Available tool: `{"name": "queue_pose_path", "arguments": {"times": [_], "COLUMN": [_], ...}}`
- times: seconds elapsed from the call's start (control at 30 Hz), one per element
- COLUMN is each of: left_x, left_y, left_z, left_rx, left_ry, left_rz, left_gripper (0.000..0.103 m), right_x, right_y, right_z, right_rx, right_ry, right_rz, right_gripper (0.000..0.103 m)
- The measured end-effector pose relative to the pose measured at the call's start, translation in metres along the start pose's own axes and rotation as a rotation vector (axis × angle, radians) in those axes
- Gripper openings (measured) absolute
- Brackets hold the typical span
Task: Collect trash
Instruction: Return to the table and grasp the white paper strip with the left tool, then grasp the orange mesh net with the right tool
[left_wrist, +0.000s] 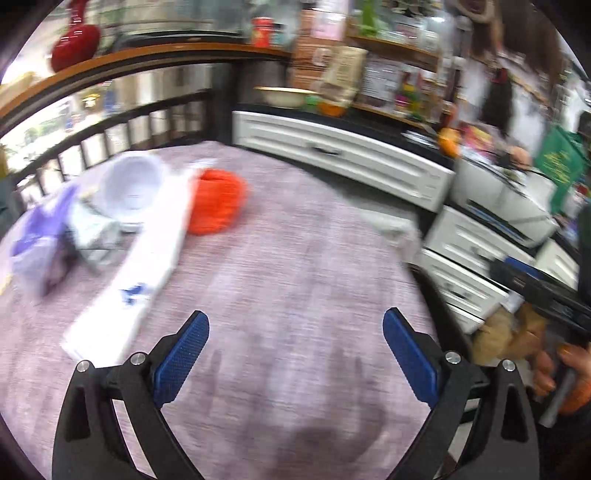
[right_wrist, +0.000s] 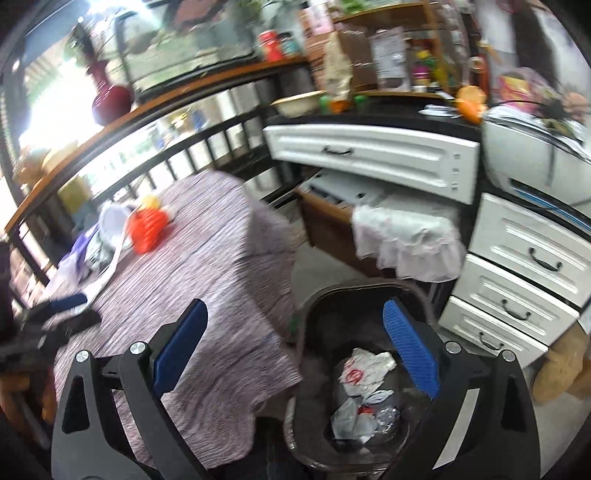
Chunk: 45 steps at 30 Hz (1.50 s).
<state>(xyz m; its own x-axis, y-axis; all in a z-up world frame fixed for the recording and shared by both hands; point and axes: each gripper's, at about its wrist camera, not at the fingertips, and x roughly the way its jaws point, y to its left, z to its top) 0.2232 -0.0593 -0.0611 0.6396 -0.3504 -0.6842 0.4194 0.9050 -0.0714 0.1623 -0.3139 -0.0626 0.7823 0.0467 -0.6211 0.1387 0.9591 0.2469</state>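
Observation:
My left gripper (left_wrist: 295, 328) is open over the purple tablecloth (left_wrist: 288, 258), with nothing between its blue pads. Trash lies at the table's far left: an orange crumpled piece (left_wrist: 216, 205), a long white wrapper (left_wrist: 144, 266), a white cup (left_wrist: 129, 188), a grey wrapper (left_wrist: 94, 232) and a purple bag (left_wrist: 35, 240). My right gripper (right_wrist: 295, 325) is open and empty above the table's edge and a dark bin (right_wrist: 354, 387) on the floor, which holds several crumpled wrappers (right_wrist: 364, 373). The same orange piece (right_wrist: 147, 229) shows far left in the right wrist view.
White drawers (right_wrist: 373, 155) under a black counter stand behind the table, with more drawers (right_wrist: 524, 273) at the right. A white cloth (right_wrist: 402, 236) hangs over a wooden piece. A dark railing (left_wrist: 110, 125) runs along the table's far side. A hand (left_wrist: 561, 373) holds the other gripper.

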Motion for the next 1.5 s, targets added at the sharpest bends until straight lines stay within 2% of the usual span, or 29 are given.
{"name": "queue_pose_path", "arguments": {"times": [0.07, 0.17, 0.23, 0.3, 0.57, 0.67, 0.73, 0.77, 0.83, 1.0, 1.2, 1.37, 1.47, 1.5], "left_x": [0.006, 0.024, 0.036, 0.048, 0.077, 0.076, 0.073, 0.071, 0.066, 0.049, 0.02, 0.005, 0.006, 0.006], "left_y": [0.018, 0.042, 0.054, 0.062, 0.074, 0.079, 0.082, 0.085, 0.09, 0.098, 0.106, 0.113, 0.115, 0.115], "left_z": [0.007, 0.02, 0.027, 0.033, 0.042, 0.044, 0.043, 0.042, 0.04, 0.04, 0.034, 0.03, 0.03, 0.03], "left_rx": [-0.006, -0.012, -0.024, -0.041, -0.098, -0.111, -0.127, -0.135, -0.157, -0.209, -0.261, -0.298, -0.31, -0.31], "left_ry": [0.002, 0.043, 0.077, 0.114, 0.154, 0.131, 0.119, 0.112, 0.102, 0.067, 0.019, -0.013, -0.015, -0.017], "left_rz": [0.075, 0.164, 0.184, 0.18, 0.214, 0.232, 0.232, 0.226, 0.217, 0.172, 0.121, 0.085, 0.063, 0.063], "left_gripper": [0.093, 0.082, 0.076, 0.072, 0.058, 0.046, 0.033, 0.03, 0.017, 0.009, 0.007, 0.006, 0.006, 0.006], "right_x": [0.003, 0.006, 0.007, 0.01, 0.027, 0.035, 0.043, 0.046, 0.057, 0.085, 0.145, 0.19, 0.21, 0.214], "right_y": [0.012, 0.03, 0.042, 0.052, 0.081, 0.09, 0.099, 0.102, 0.114, 0.149, 0.188, 0.201, 0.201, 0.202], "right_z": [0.002, 0.004, 0.006, 0.007, 0.014, 0.017, 0.02, 0.022, 0.028, 0.045, 0.066, 0.082, 0.086, 0.086], "right_rx": [-0.024, -0.063, -0.09, -0.116, -0.188, -0.207, -0.225, -0.232, -0.255, -0.31, -0.313, -0.268, -0.229, -0.224], "right_ry": [0.012, 0.014, 0.018, 0.031, 0.075, 0.082, 0.091, 0.095, 0.117, 0.145, 0.248, 0.311, 0.344, 0.354], "right_rz": [0.025, 0.05, 0.078, 0.097, 0.147, 0.159, 0.181, 0.191, 0.221, 0.293, 0.35, 0.344, 0.329, 0.328], "right_gripper": [0.094, 0.094, 0.094, 0.094, 0.094, 0.094, 0.094, 0.094, 0.094, 0.094, 0.084, 0.077, 0.059, 0.046]}}
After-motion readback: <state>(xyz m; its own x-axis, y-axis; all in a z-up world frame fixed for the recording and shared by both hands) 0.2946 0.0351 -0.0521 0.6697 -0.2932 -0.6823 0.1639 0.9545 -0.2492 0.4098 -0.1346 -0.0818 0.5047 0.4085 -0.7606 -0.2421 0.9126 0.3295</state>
